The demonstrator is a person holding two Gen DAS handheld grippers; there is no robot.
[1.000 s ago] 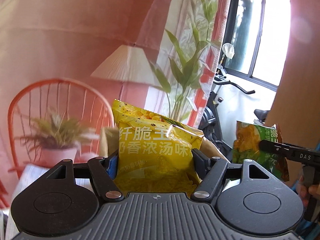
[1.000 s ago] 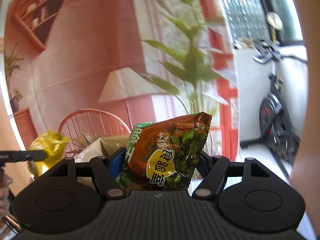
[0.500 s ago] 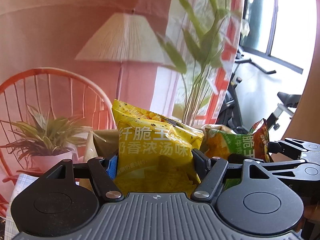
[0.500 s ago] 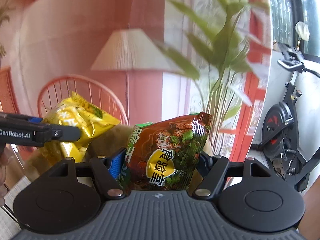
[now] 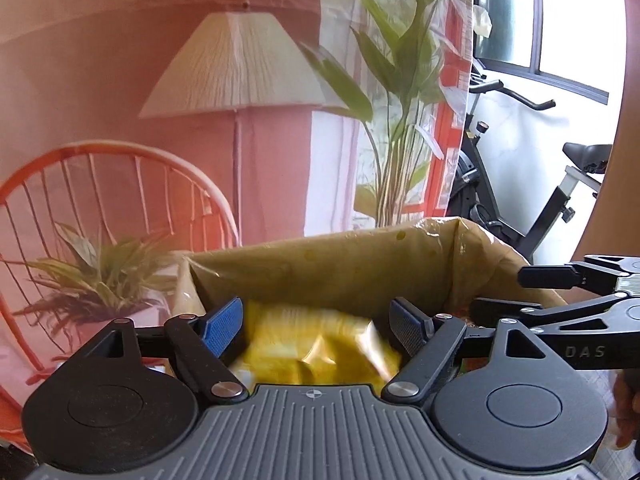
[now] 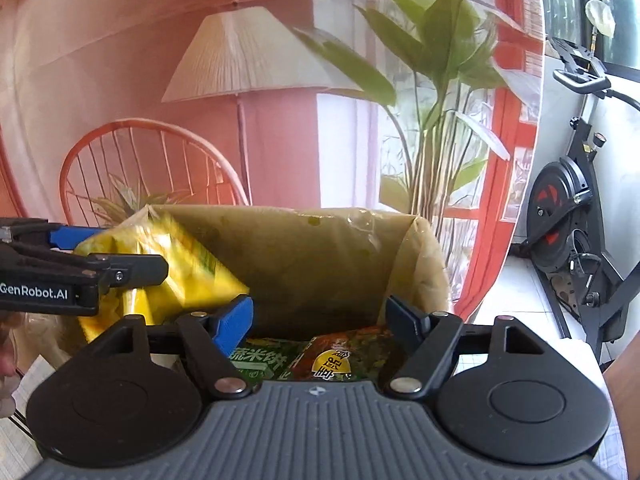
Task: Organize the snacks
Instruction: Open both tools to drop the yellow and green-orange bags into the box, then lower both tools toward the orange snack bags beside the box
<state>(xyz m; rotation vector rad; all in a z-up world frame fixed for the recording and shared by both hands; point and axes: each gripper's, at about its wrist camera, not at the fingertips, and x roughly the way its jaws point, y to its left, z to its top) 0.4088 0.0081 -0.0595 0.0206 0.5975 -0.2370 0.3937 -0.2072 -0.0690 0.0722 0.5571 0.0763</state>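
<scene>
Backdrop cloth printed with a pink room (image 5: 120, 60), a pleated cream lamp (image 5: 236, 68) and an orange wire chair (image 6: 148, 164) fills the far side; a black exercise bike (image 6: 576, 216) stands far right by the window. In front of it, an open tan paper-lined box (image 5: 360, 268) sits with its mouth facing up, both grippers poised over its near edge. Left gripper (image 5: 316, 320): its jaws have just been opening and stand wide, pads clear of the blurred yellow snack bag (image 5: 320, 348), which lies loose between and below them inside the box; seen from the right wrist, the yellow bag leans at the box's left side just beside the left gripper's fingers (image 6: 148, 270). Right gripper (image 6: 320, 316): its jaws have just been opening too and stand apart, touching nothing. Below them, a brown-and-green snack bag (image 6: 344, 352) rests inside the box, right of a green packet (image 6: 260, 364) with white lettering. Right gripper's fingers (image 5: 552, 274) reach over the box's right rim.
</scene>
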